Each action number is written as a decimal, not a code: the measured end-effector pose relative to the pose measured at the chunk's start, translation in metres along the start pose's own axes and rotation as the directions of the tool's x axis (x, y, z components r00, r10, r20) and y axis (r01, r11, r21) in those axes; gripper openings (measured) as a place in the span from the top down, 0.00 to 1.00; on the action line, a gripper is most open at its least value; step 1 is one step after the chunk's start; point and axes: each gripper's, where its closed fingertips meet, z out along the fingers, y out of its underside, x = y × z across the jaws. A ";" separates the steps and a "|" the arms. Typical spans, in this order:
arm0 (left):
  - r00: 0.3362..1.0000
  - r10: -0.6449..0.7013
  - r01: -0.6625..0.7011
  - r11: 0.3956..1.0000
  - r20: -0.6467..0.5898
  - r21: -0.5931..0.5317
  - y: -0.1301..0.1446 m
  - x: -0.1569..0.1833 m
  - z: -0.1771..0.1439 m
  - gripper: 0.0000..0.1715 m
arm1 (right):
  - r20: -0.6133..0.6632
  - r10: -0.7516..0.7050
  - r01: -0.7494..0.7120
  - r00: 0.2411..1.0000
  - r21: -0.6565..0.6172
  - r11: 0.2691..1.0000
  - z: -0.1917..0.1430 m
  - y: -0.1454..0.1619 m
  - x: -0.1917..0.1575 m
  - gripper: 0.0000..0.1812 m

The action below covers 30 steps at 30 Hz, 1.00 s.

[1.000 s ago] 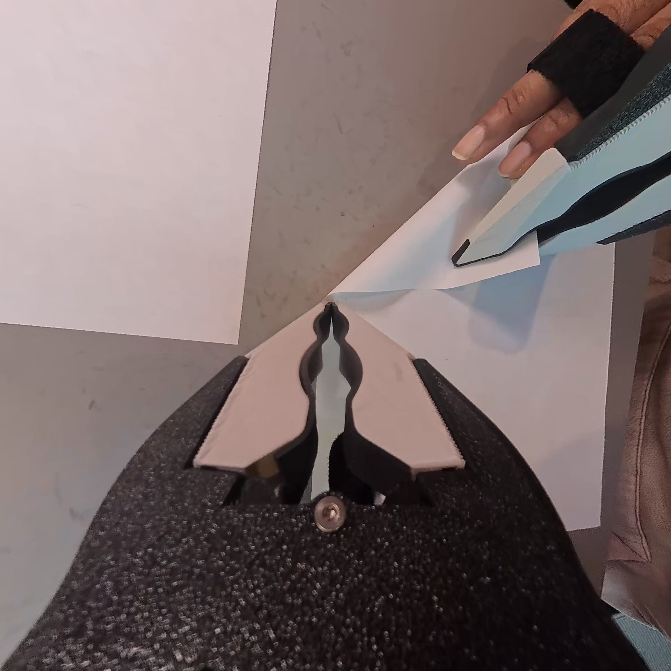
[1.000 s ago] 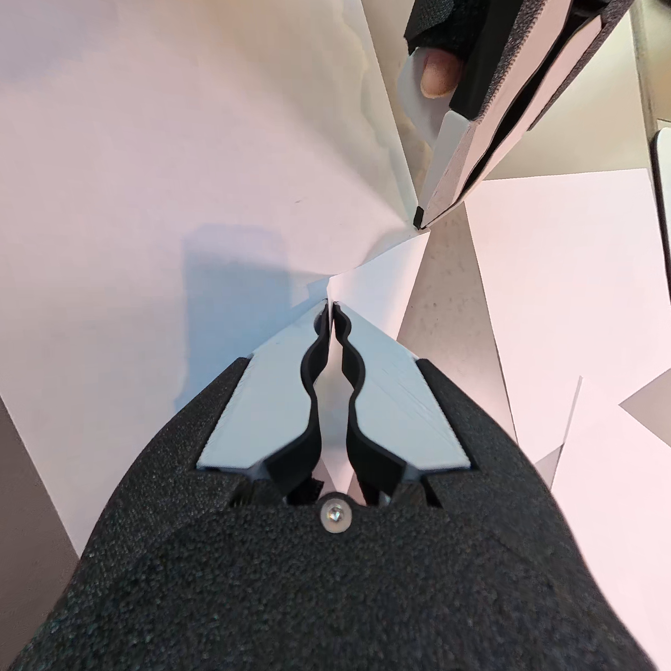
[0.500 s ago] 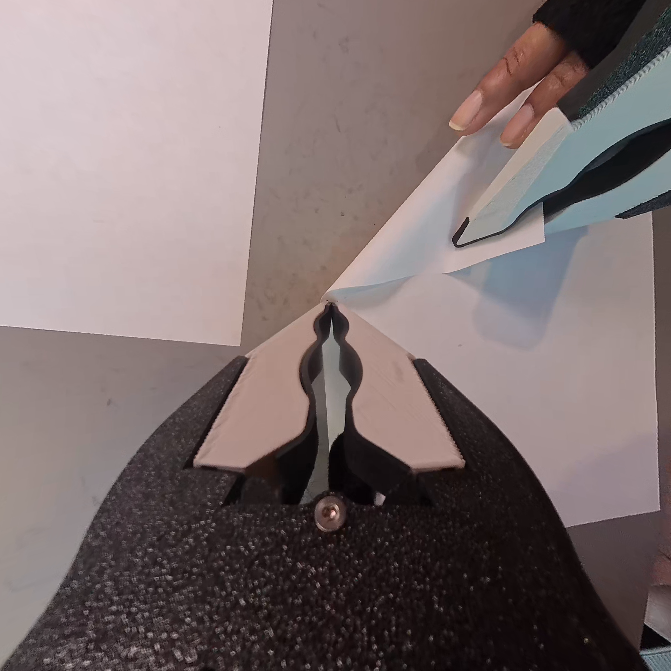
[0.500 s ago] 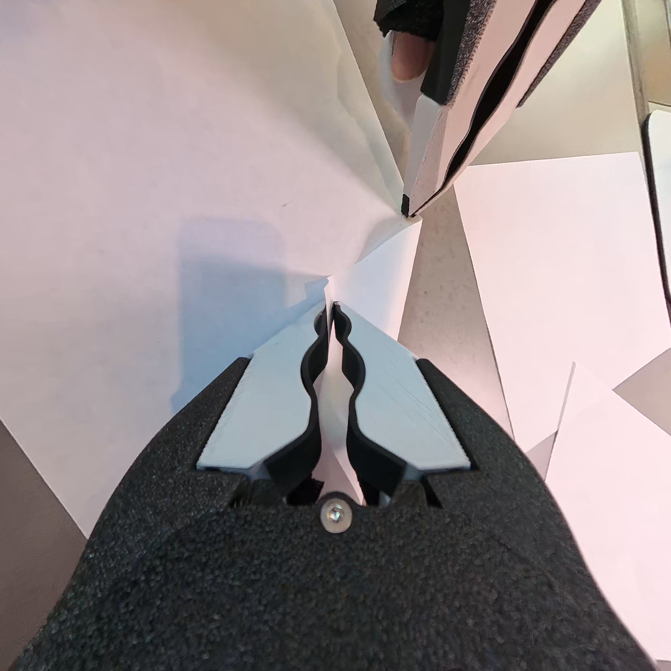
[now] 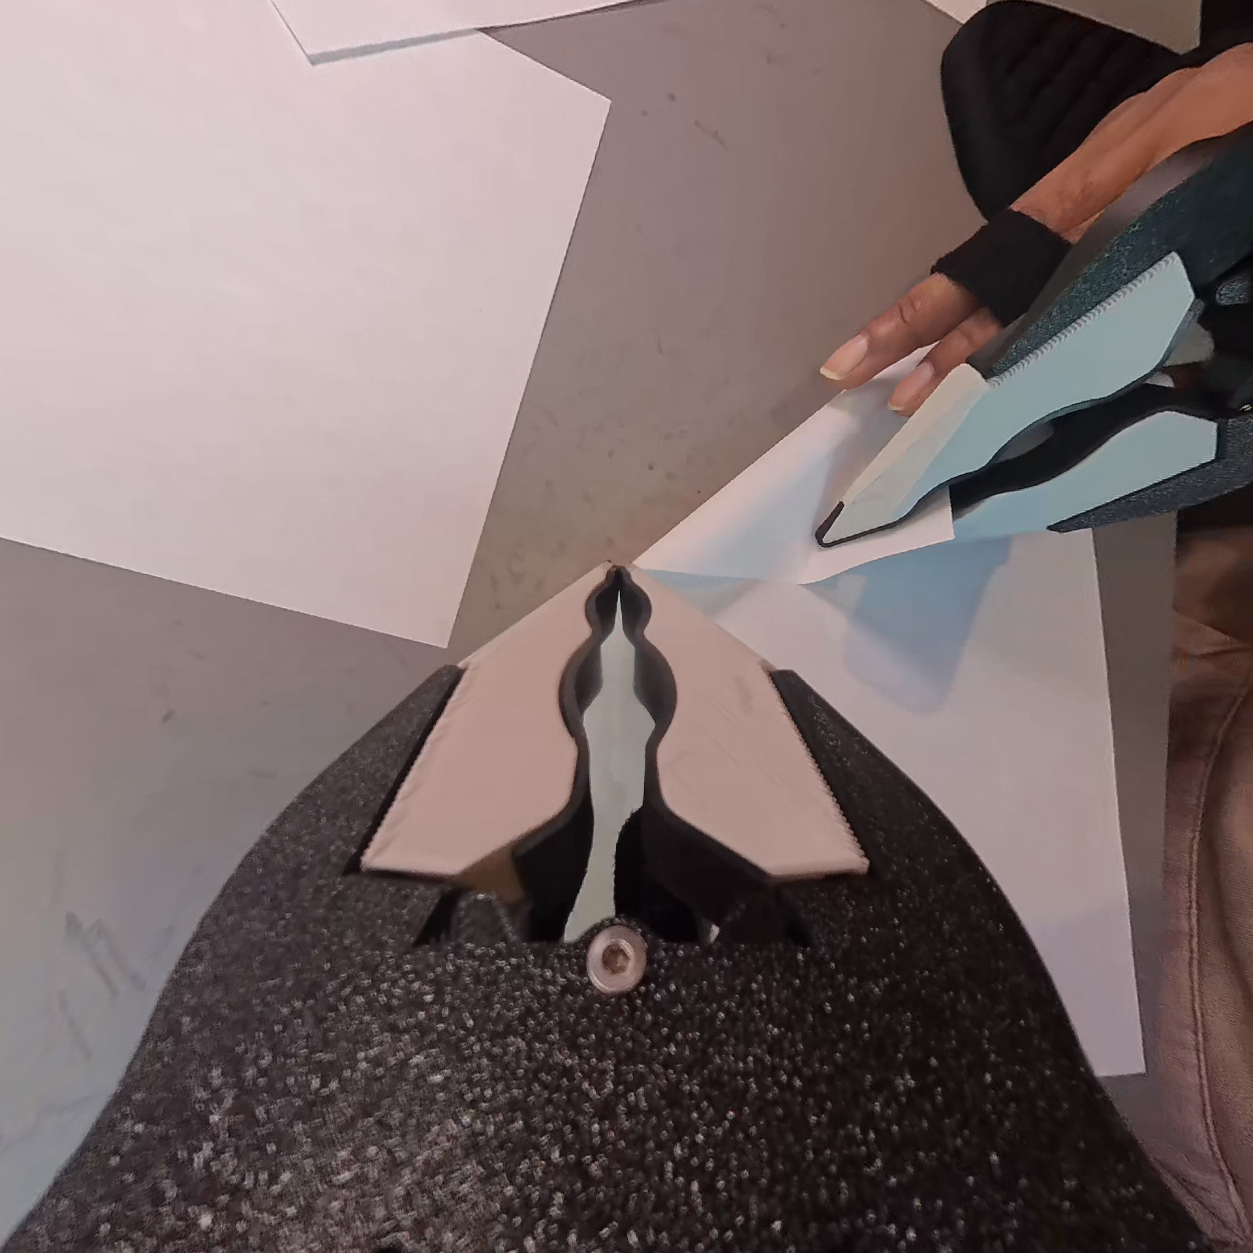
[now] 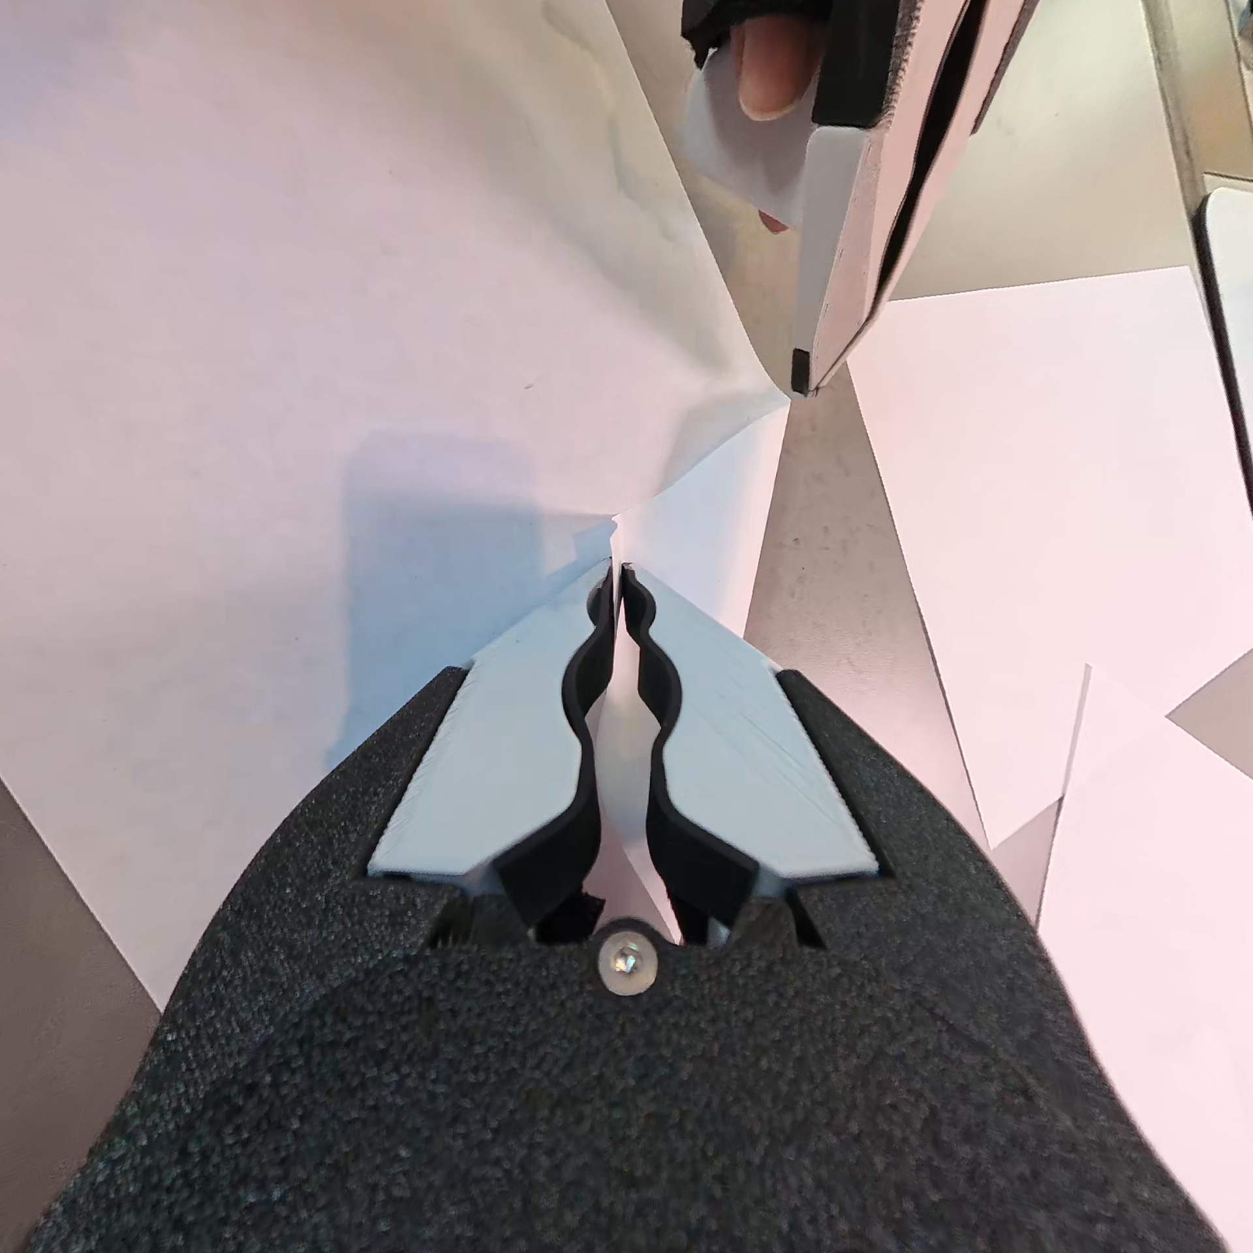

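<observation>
A white paper sheet (image 5: 949,746) lies on a grey table (image 5: 712,271), with one corner lifted and folded over. My left gripper (image 5: 618,573), with beige fingers, is shut on the sheet's left corner. My right gripper (image 6: 618,566), with pale blue fingers, is shut on the folded flap (image 6: 705,529) of the same sheet (image 6: 271,271). The right gripper also shows in the left wrist view (image 5: 830,539), pinching the flap at the upper right. The left gripper shows in the right wrist view (image 6: 807,386) at the top, gripping the sheet's edge.
Other white sheets lie on the table: a large one at the left (image 5: 237,271), another at the top (image 5: 441,20), and several to the right (image 6: 1051,542). A hand in a black fingerless glove (image 5: 997,271) holds the right gripper. Brown cloth (image 5: 1214,881) borders the right edge. Tip to tip, the grippers are about 8 cm apart.
The left wrist view has drawn back, showing more of the table and another sheet at the top. Both grippers still pinch the same sheet; the right gripper and its flap sit slightly lower.
</observation>
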 end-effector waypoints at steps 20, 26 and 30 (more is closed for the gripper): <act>0.996 0.058 -0.051 0.994 0.065 -0.097 0.010 -0.005 0.011 1.00 | -0.031 -0.052 0.051 0.998 -0.019 0.998 0.000 -0.001 0.000 1.00; 0.988 0.137 -0.122 0.977 0.074 -0.177 0.011 -0.006 0.011 1.00 | -0.082 -0.090 0.086 0.993 -0.047 0.995 -0.003 0.004 0.004 1.00; 0.969 0.227 -0.201 0.954 0.095 -0.223 0.012 -0.006 0.011 1.00 | -0.120 -0.103 0.098 0.987 -0.048 0.994 -0.005 0.006 0.005 1.00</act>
